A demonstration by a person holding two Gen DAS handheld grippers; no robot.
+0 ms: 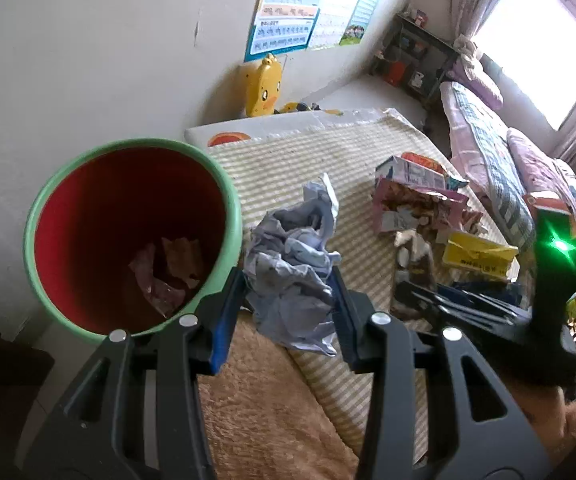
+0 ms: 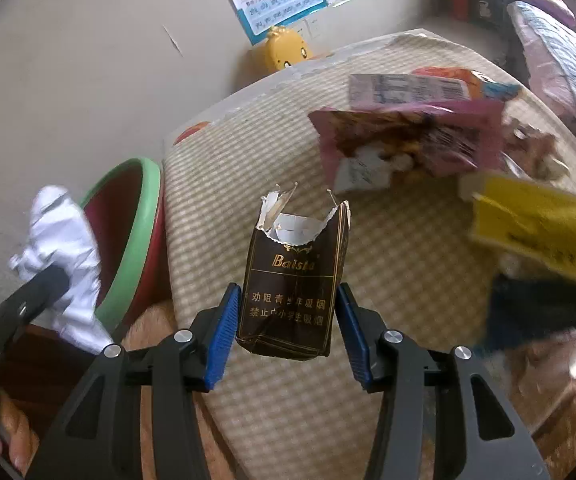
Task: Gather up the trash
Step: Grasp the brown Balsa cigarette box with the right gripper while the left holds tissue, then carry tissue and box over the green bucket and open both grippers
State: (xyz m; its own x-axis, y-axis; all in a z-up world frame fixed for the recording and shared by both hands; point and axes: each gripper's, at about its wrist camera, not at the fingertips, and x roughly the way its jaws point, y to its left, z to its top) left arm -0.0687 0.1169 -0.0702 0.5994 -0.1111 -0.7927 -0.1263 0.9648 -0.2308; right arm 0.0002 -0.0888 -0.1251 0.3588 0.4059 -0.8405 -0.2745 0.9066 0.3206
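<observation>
My left gripper is shut on a crumpled pale blue-white paper wad and holds it in the air just right of the bin's rim. The bin, green outside and red inside, holds a few torn scraps. In the right wrist view the wad hangs in front of the bin. My right gripper is shut on a torn brown cigarette pack, lifted above the checked mat. The right gripper also shows in the left wrist view.
On the striped mat lie a pink snack box, a white carton, a yellow box and a dark blue wrapper. A yellow duck toy stands by the wall. A bed is at right.
</observation>
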